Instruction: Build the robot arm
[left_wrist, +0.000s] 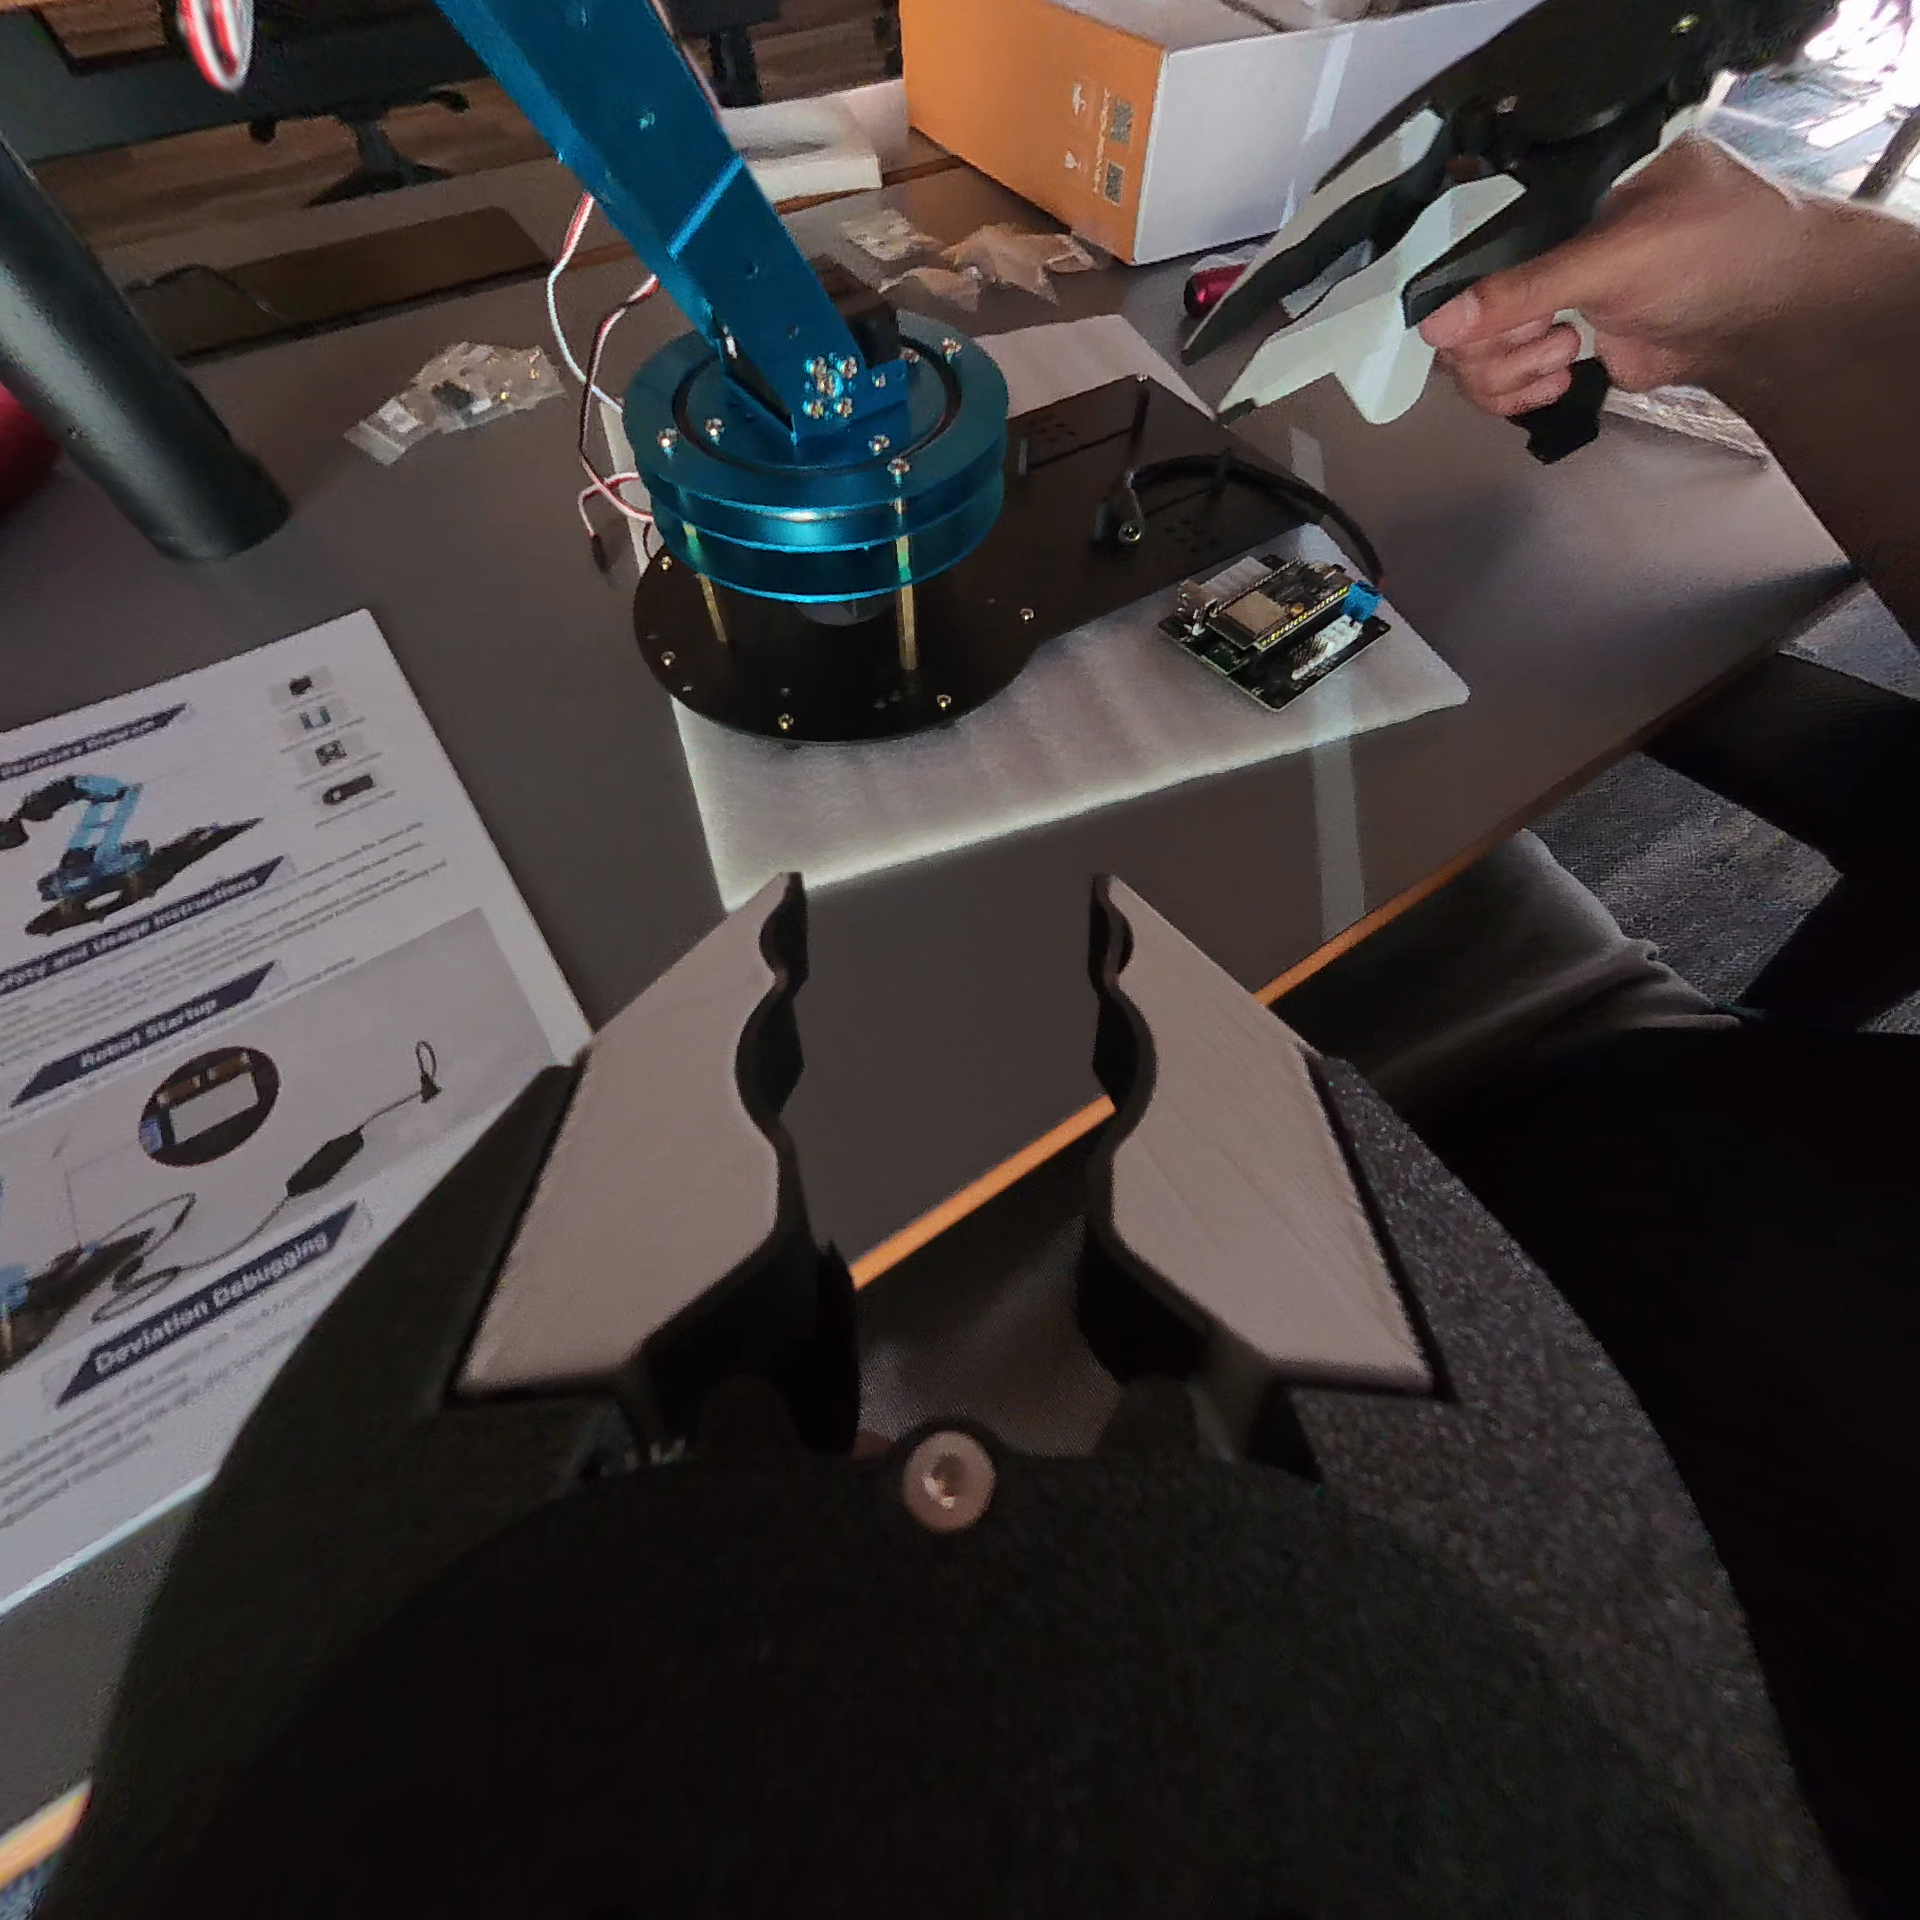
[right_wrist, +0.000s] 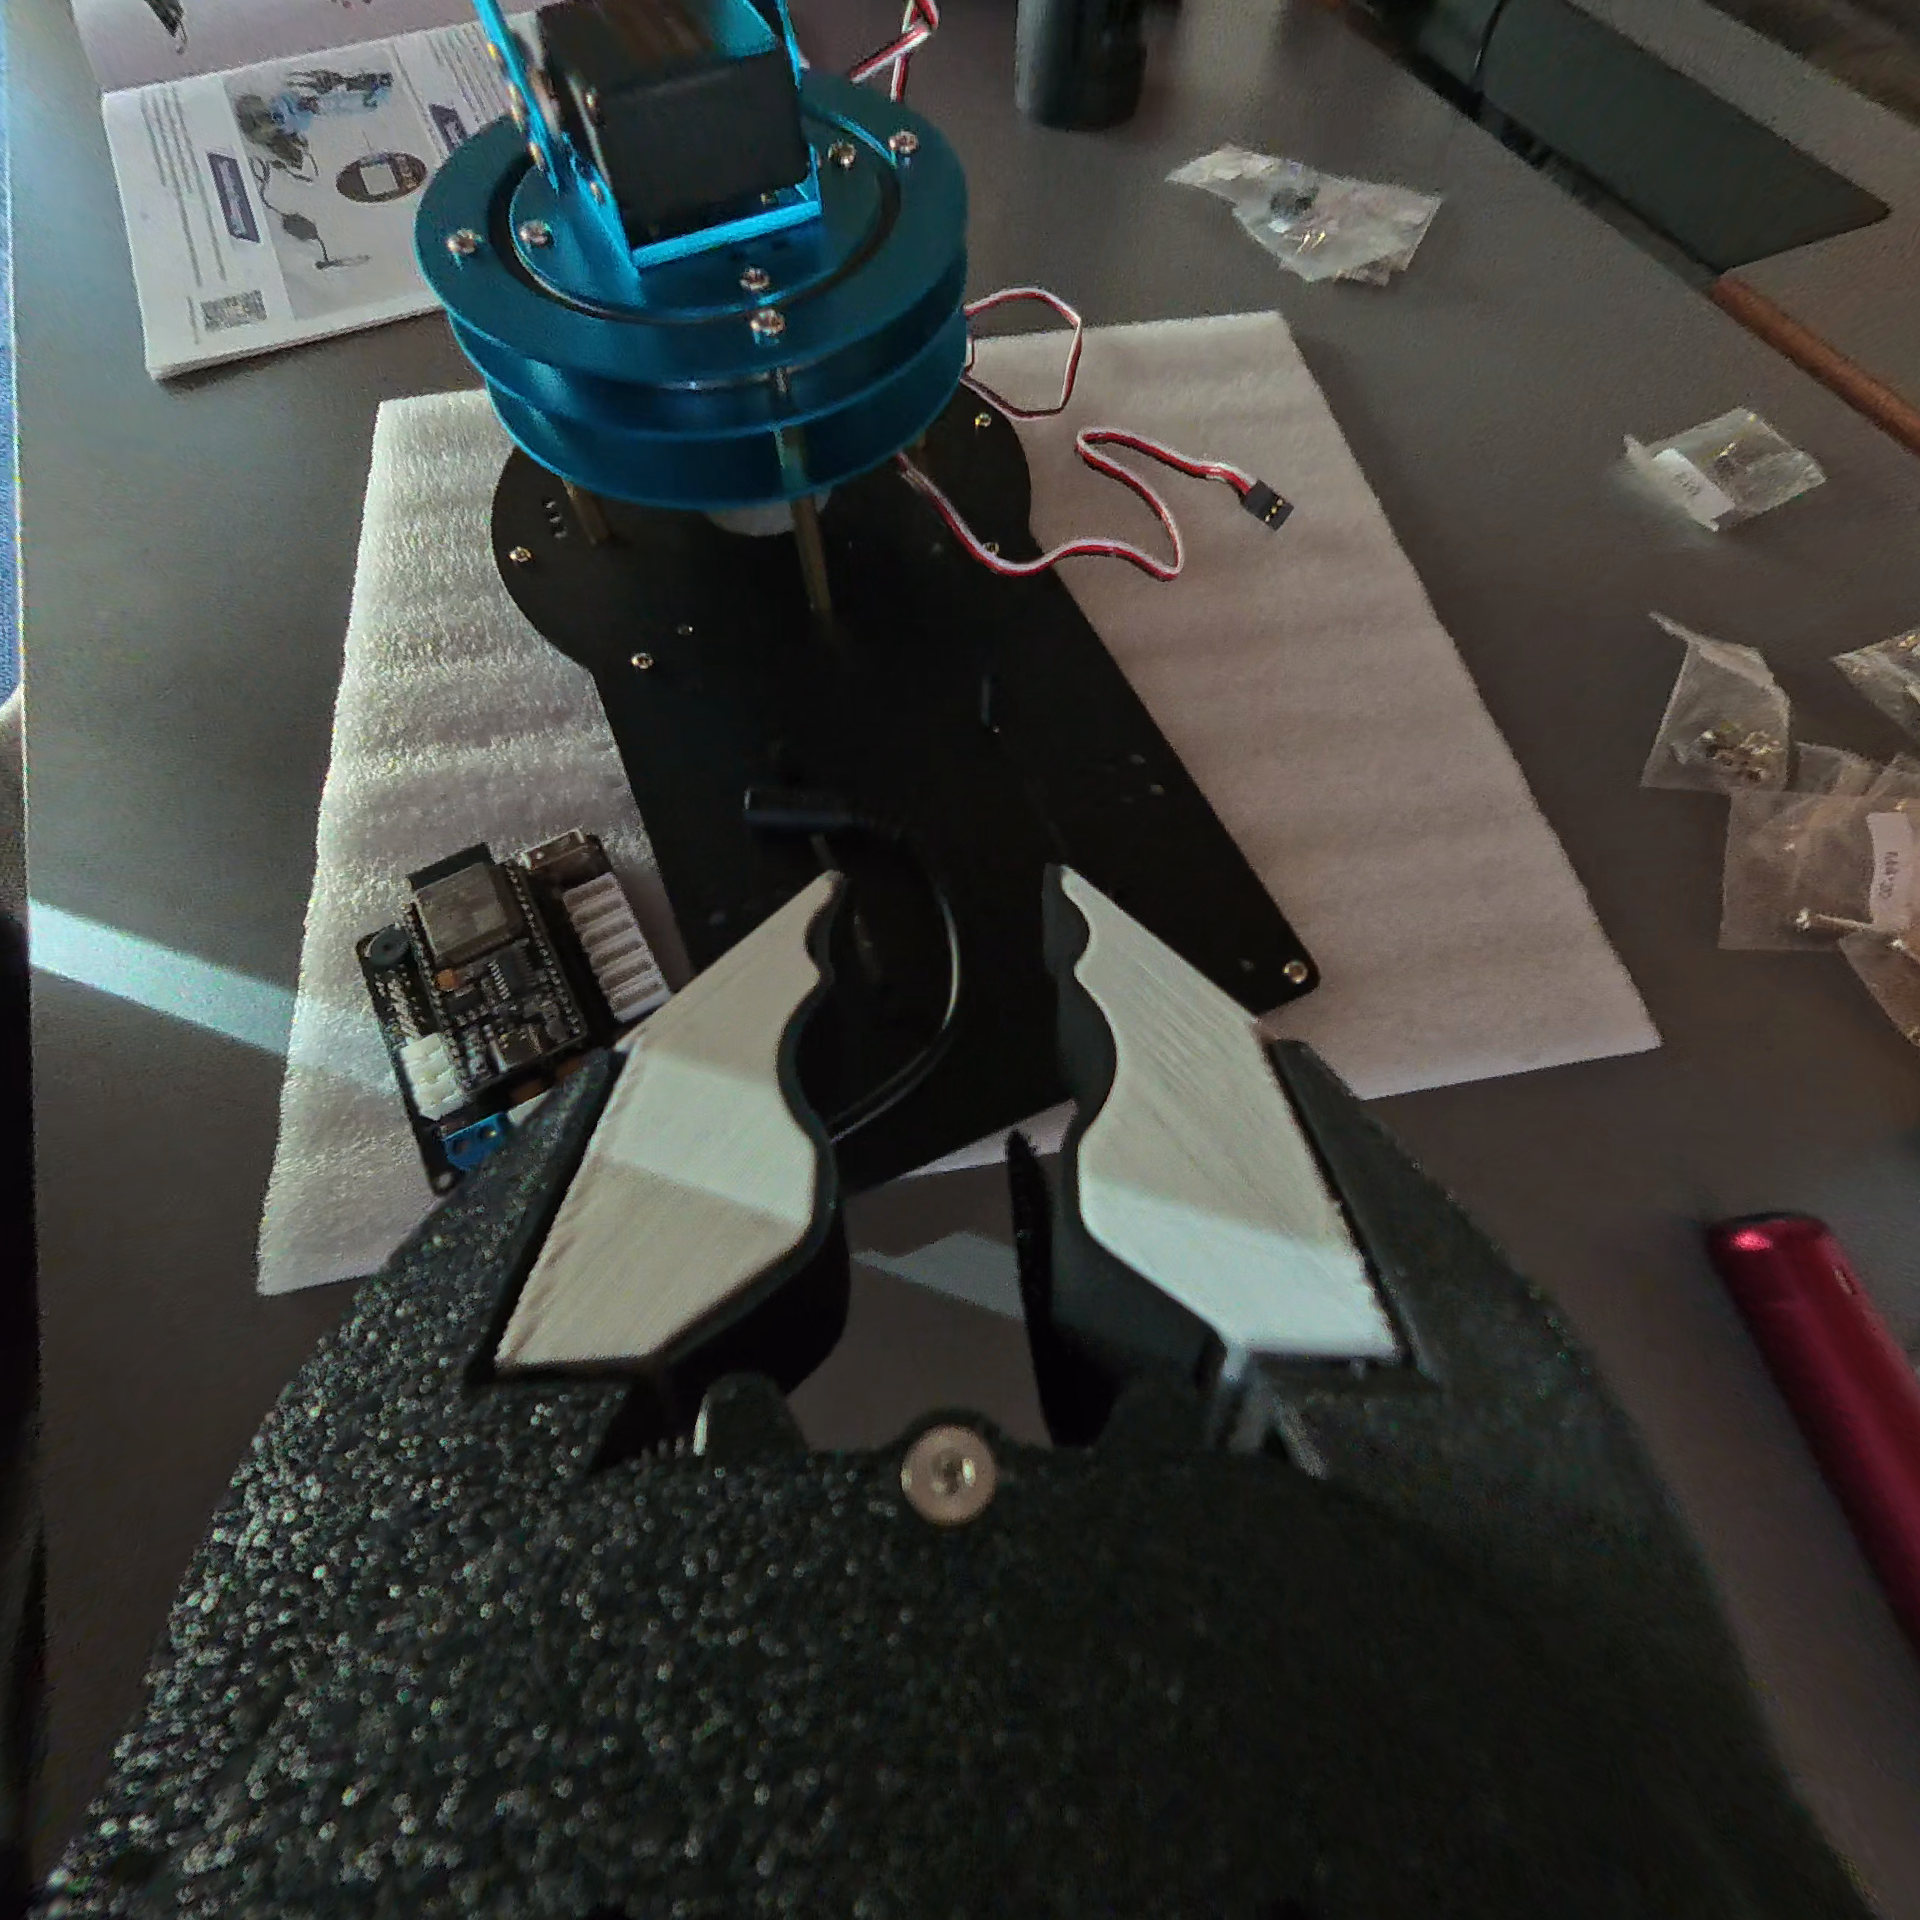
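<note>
Fingers (left_wrist: 774, 997) of left gripper (left_wrist: 945, 904) apart, empty, over tabletop (left_wrist: 499, 540) edge | right gripper (right_wrist: 945, 894) apart, empty, above black base plate (right_wrist: 1091, 748) | circuit board (right_wrist: 509, 987) lies unmounted beside them | blue turntable (right_wrist: 686, 343) ahead, assembled

Both grippers (left_wrist: 948, 894) (right_wrist: 945, 883): black grainy bodies, white wavy-edged fingers, silver hex screw each.
</note>
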